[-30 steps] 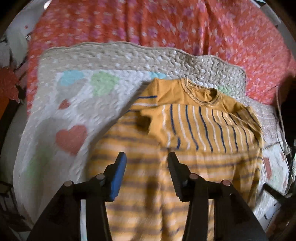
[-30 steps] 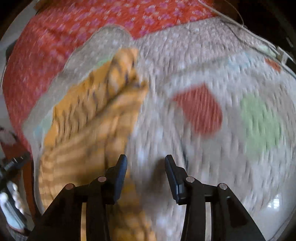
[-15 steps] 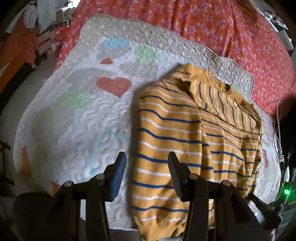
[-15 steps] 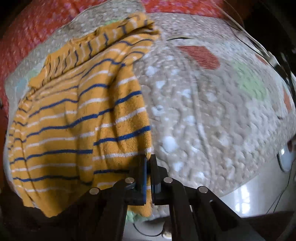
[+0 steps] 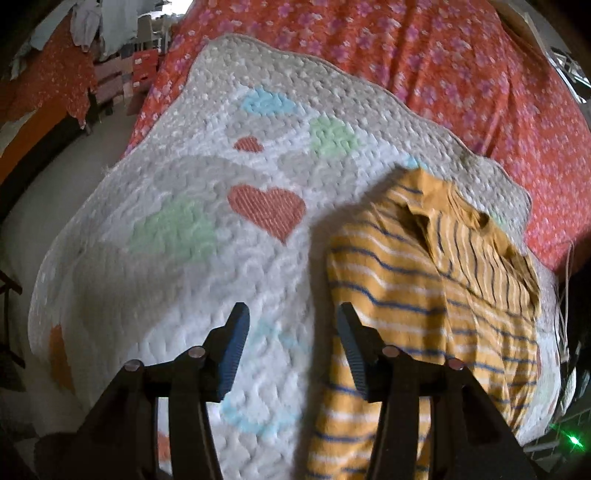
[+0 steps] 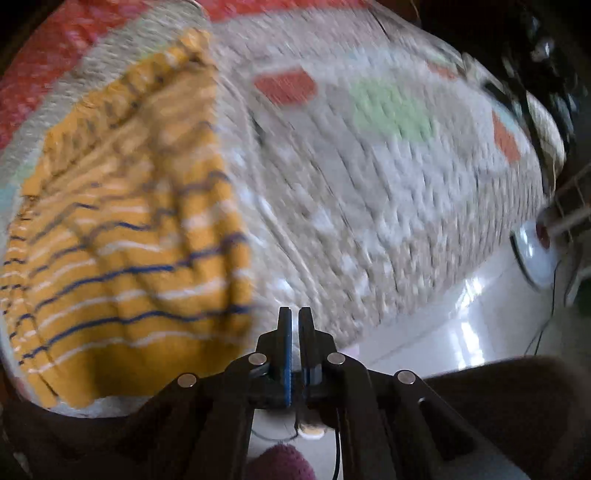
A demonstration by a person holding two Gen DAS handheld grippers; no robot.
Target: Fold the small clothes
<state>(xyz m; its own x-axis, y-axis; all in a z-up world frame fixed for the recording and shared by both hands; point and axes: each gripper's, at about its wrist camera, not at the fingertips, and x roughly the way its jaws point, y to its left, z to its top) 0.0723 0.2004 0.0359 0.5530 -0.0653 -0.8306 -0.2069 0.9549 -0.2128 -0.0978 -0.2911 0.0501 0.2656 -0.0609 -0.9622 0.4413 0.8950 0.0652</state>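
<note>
We see a small mustard-yellow sweater [image 5: 424, 295] with thin blue and white stripes lying on a quilted mat [image 5: 207, 206]. One sleeve is folded across the chest, so its stripes run across those of the body, and the plain ribbed collar [image 5: 465, 210] lies at the far end. In the left wrist view the sweater fills the right half of the mat, with its hem toward the near edge. In the right wrist view the same sweater [image 6: 122, 229] sits on the left, blurred, and its near hem reaches the mat's near edge.

Our left gripper [image 5: 293, 325] hangs over the mat just left of the sweater's edge. Its jaws are spreading, with only bare quilt between them and no cloth touched. Our right gripper [image 6: 294, 317] has its jaws pressed together; it sits at the near right corner of the sweater's hem, but the blur does not let us tell whether any cloth is pinched.

The mat is cream and grey, scalloped along its border, and patterned with hearts: a red heart [image 5: 267, 208] near the middle, with pale green and light blue ones around it. It rests on a bed covered by a red floral sheet [image 5: 424, 55]. At the far left, clothes [image 5: 92, 26] hang in the room. In the right wrist view a glossy white floor [image 6: 454, 314] shows beyond the mat's near edge.
</note>
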